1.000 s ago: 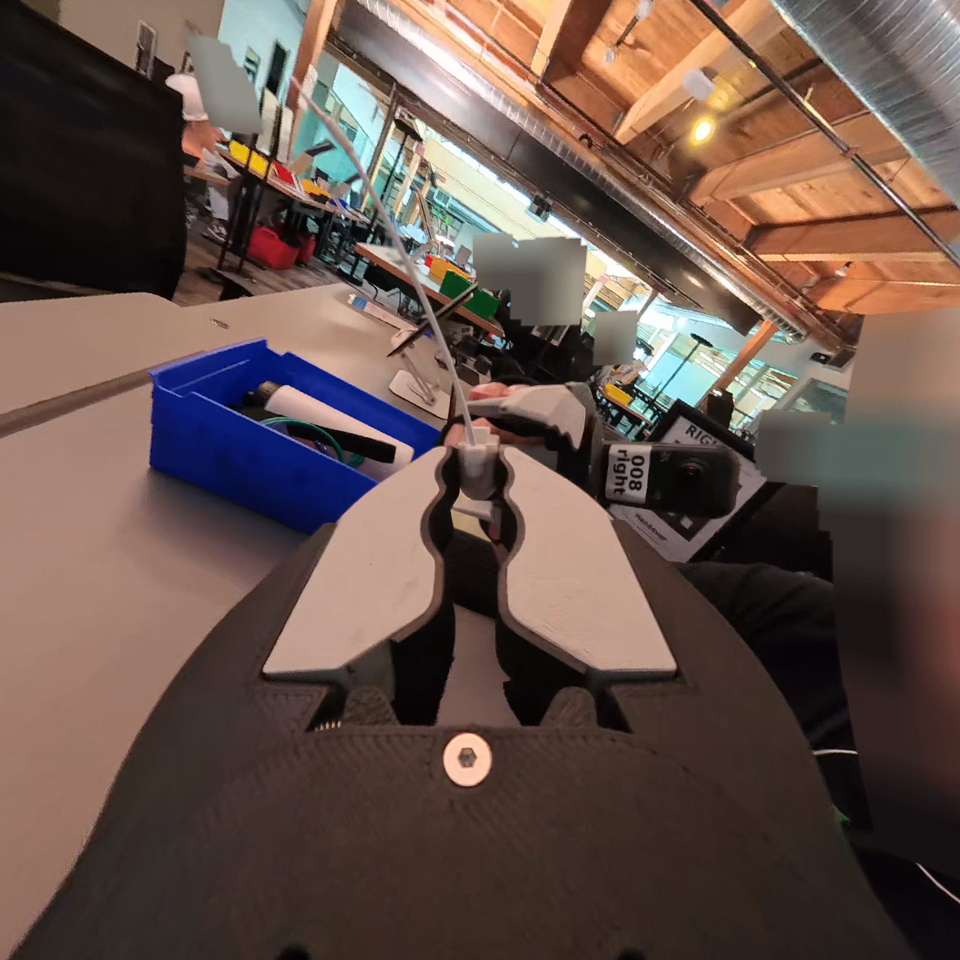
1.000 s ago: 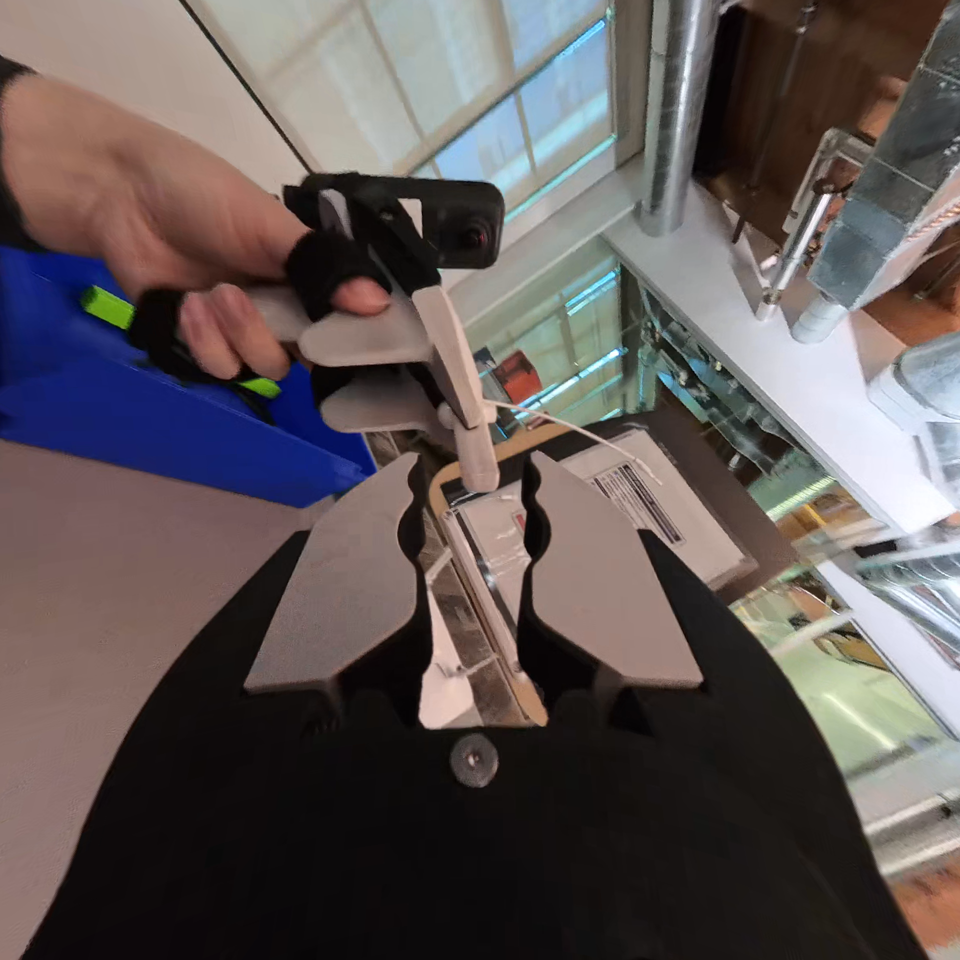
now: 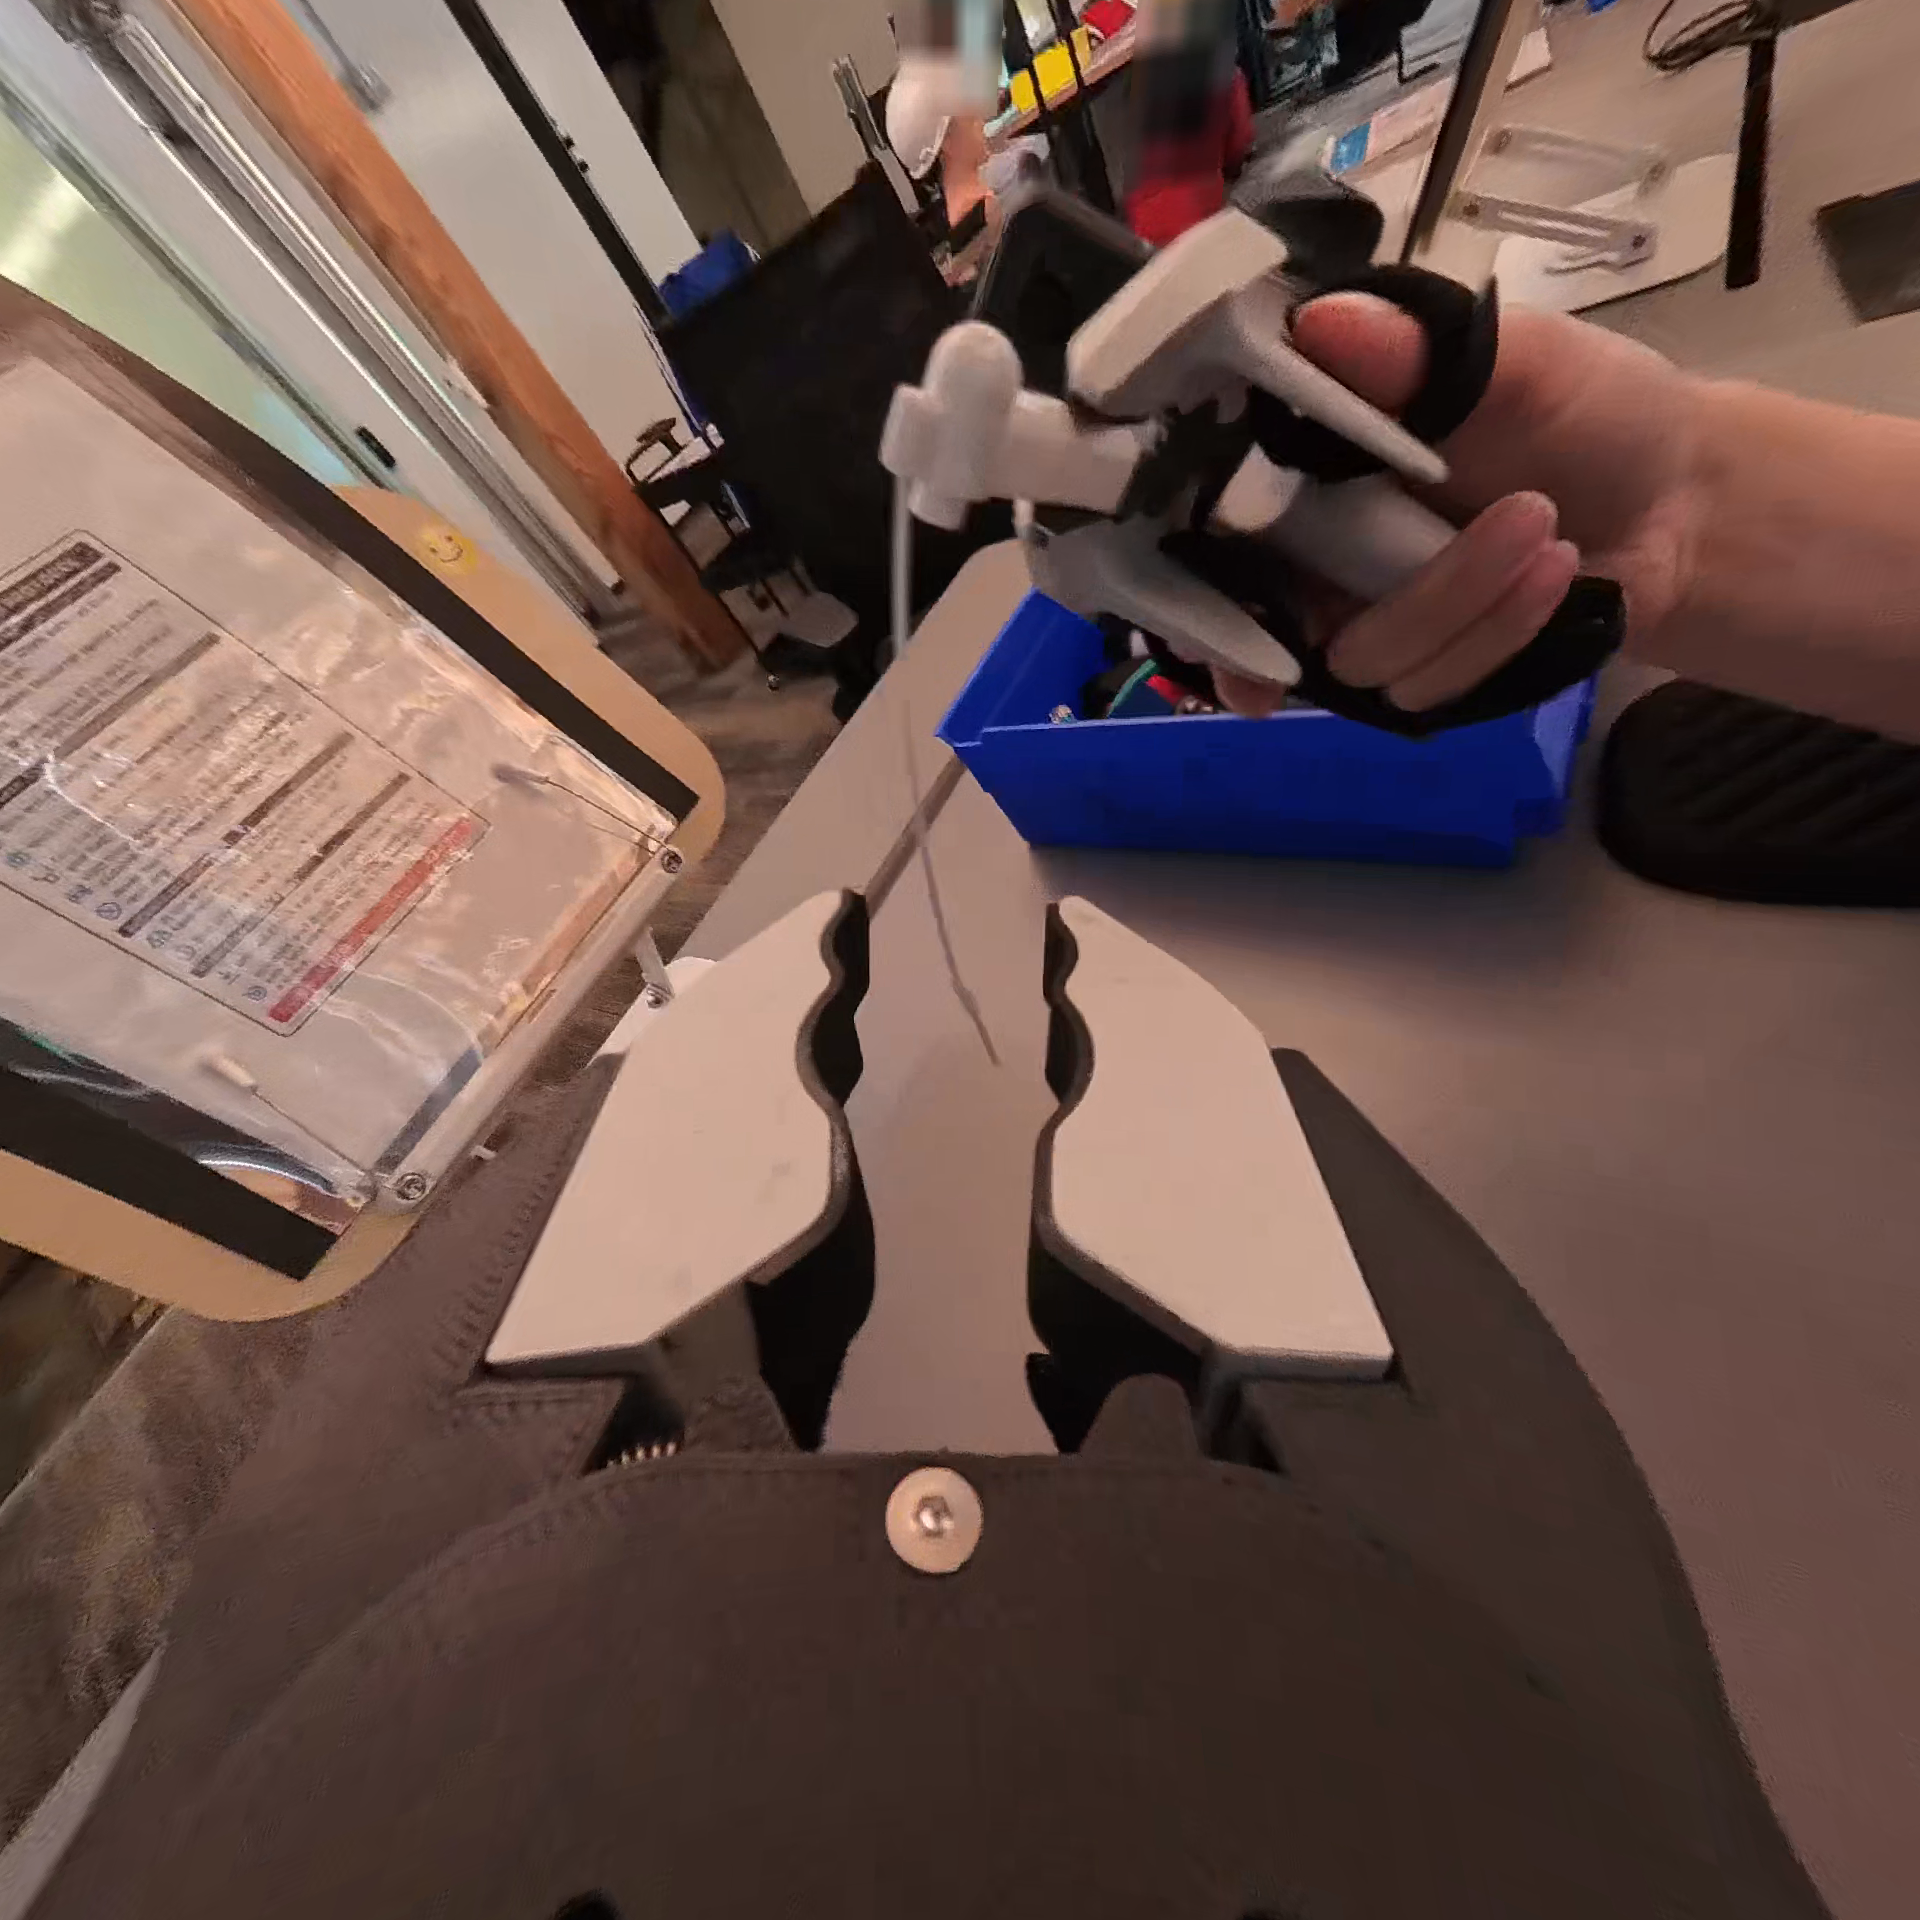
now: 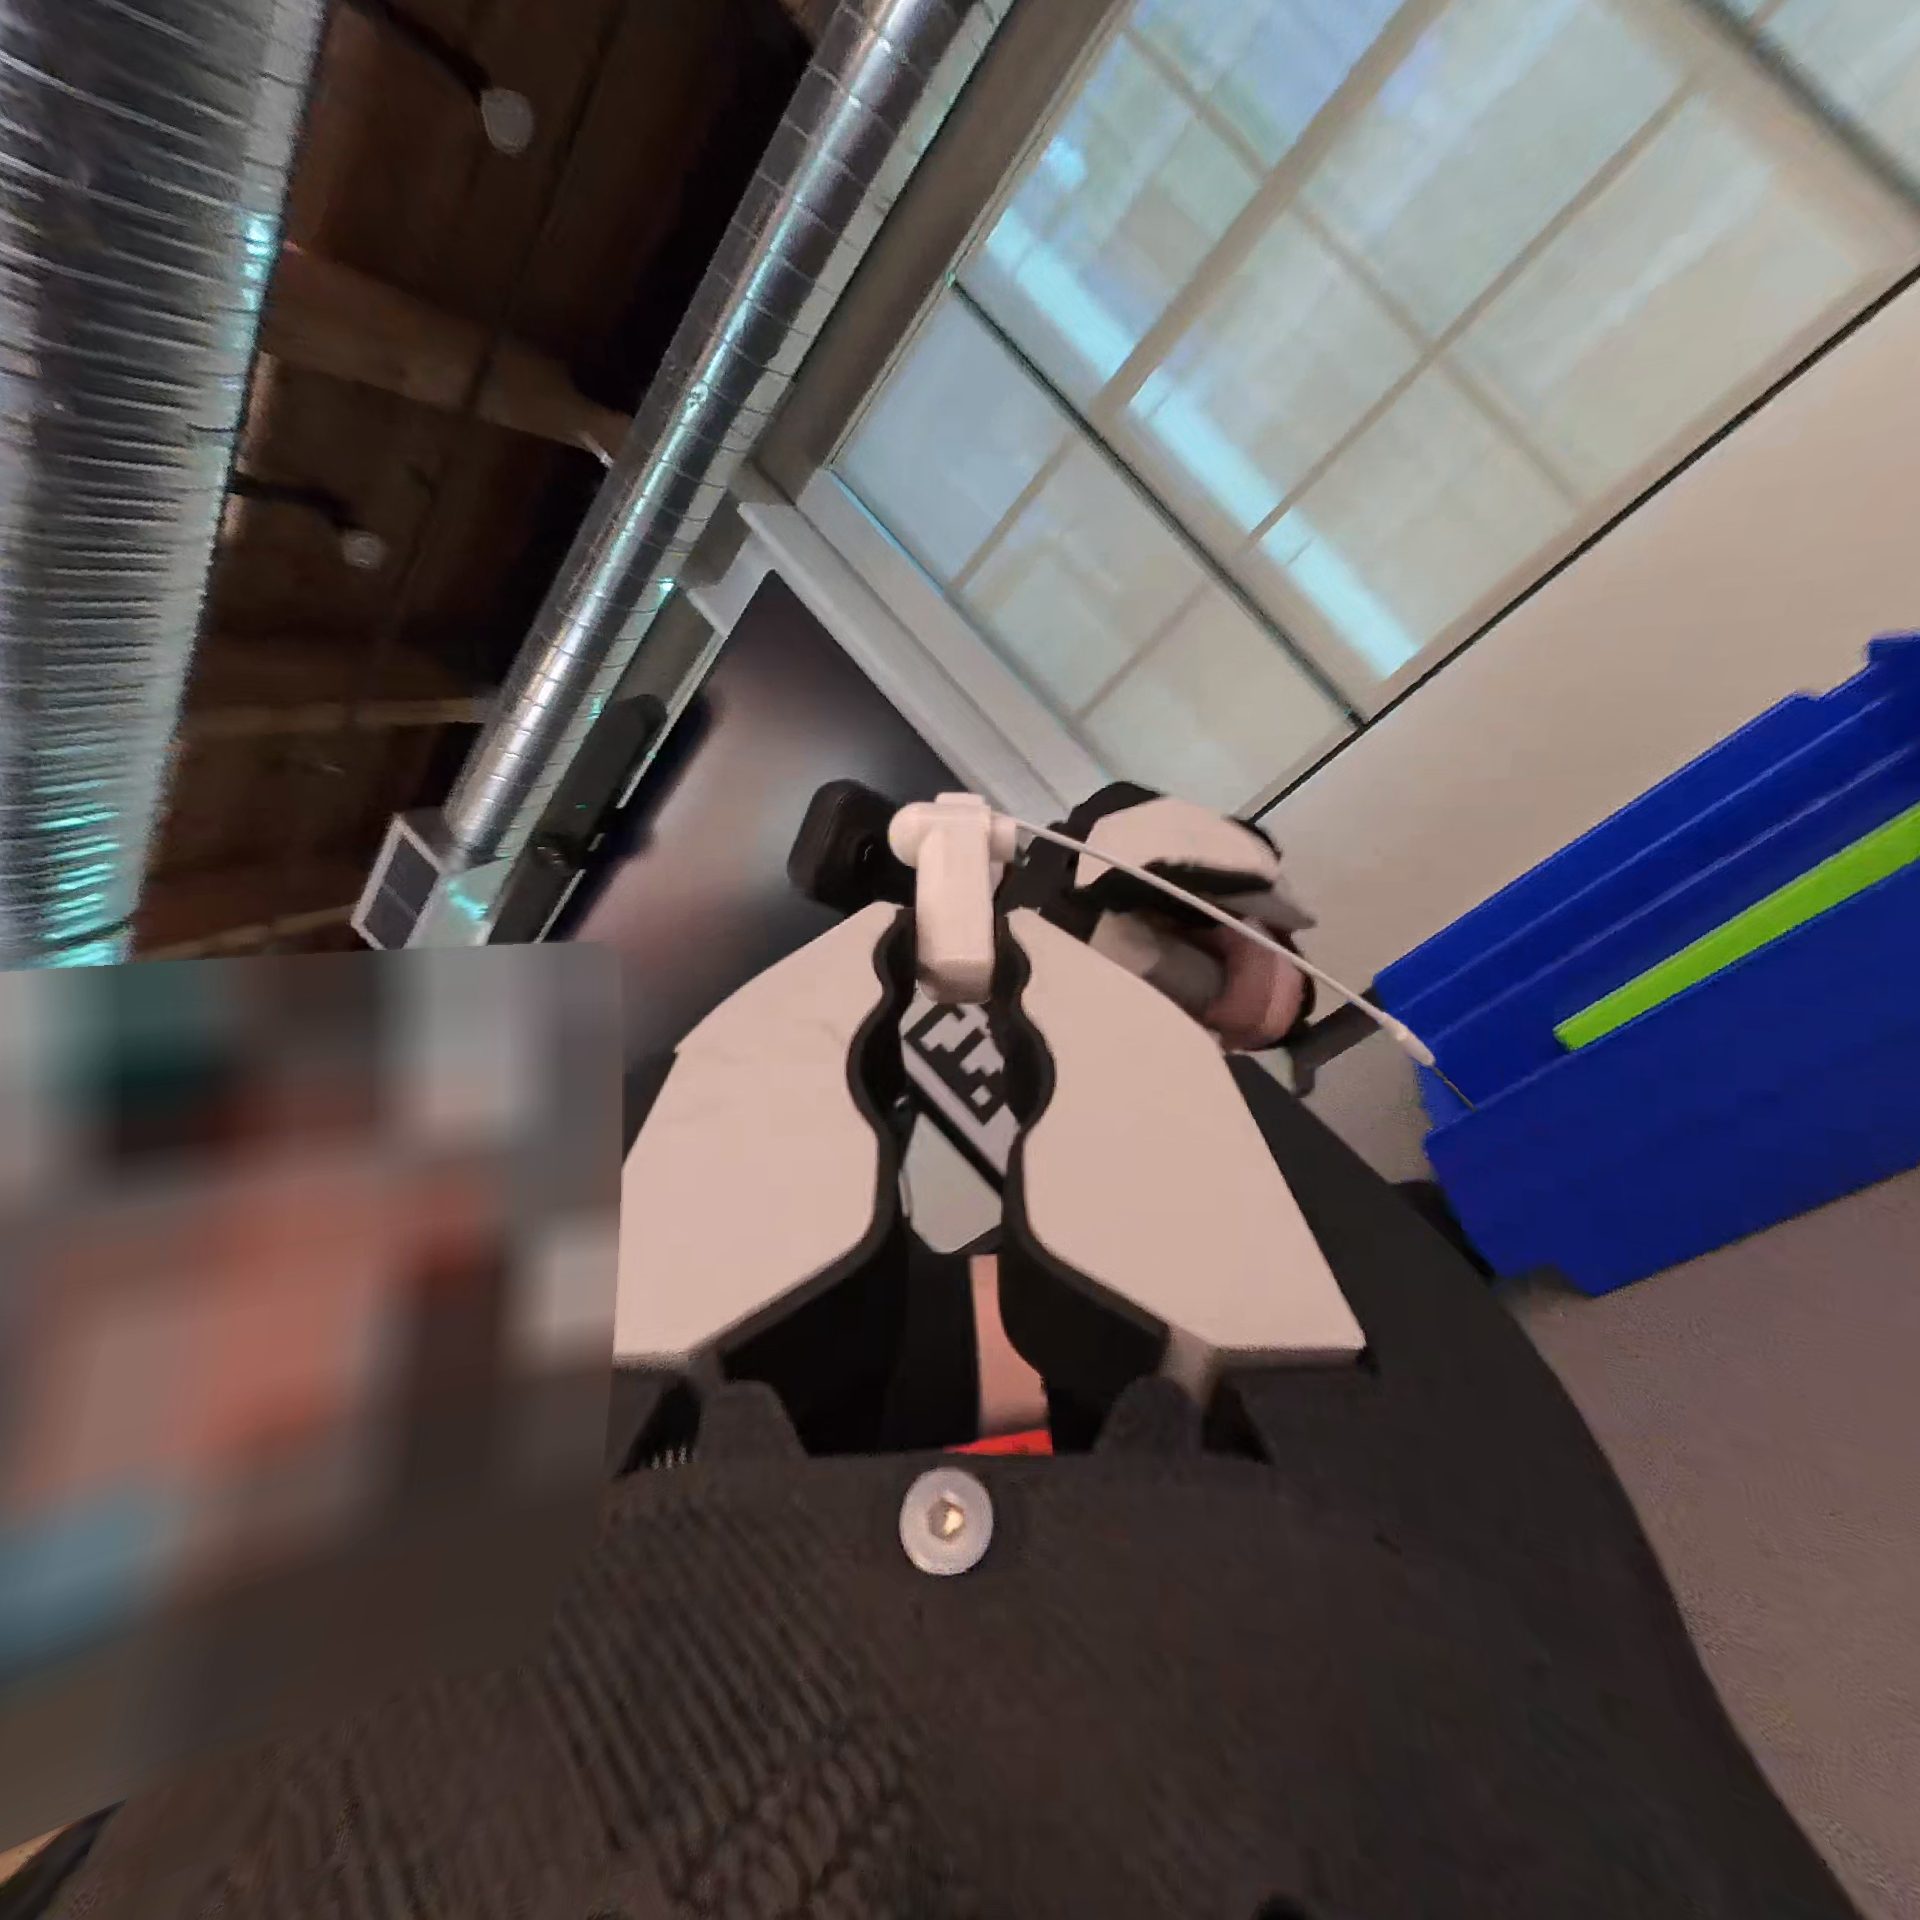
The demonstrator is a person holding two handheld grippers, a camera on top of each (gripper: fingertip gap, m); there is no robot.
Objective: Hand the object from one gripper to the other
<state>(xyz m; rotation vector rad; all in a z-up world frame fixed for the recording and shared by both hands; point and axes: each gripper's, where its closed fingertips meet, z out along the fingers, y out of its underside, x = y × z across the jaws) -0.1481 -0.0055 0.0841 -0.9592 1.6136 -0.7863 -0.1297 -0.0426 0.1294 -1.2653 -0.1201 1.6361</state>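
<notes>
A framed sheet under clear plastic (image 3: 312, 862), bordered in tan and black, stands off the table's left edge. Just right of it, the left gripper (image 3: 951, 961) hovers low over the grey table (image 3: 1507, 1091) with its jaws spread wide and nothing between them. A thin white wire (image 3: 951, 935) hangs blurred in front of that gap.

That wire belongs to the task's object, a small white T-shaped plastic tag (image 4: 951, 894). In the left wrist view it sits up and to the right, pinched at the tips of the right gripper (image 3: 1101, 468), which a hand (image 3: 1558, 520) holds above the blue bin (image 3: 1247, 800). In the right wrist view the right gripper (image 4: 951, 940) is closed down on the tag's stem, with the crosspiece and wire sticking out past the fingertips.

The transfer looks done, by my reading. The risks now are in the hold. Only the stem is caught, near the very tips, so a quick swing could twist the tag loose. The trailing wire could also snag on the bin's rim or on the open left jaws, tugging it free.

The table is plain matte grey, with the bin near its far edge and a black ribbed pad (image 3: 1766, 800) towards the right. Around it is a workshop room, with wooden beams (image 4: 343, 416), a silver duct (image 4: 665, 416) and large windows (image 4: 1299, 343).
</notes>
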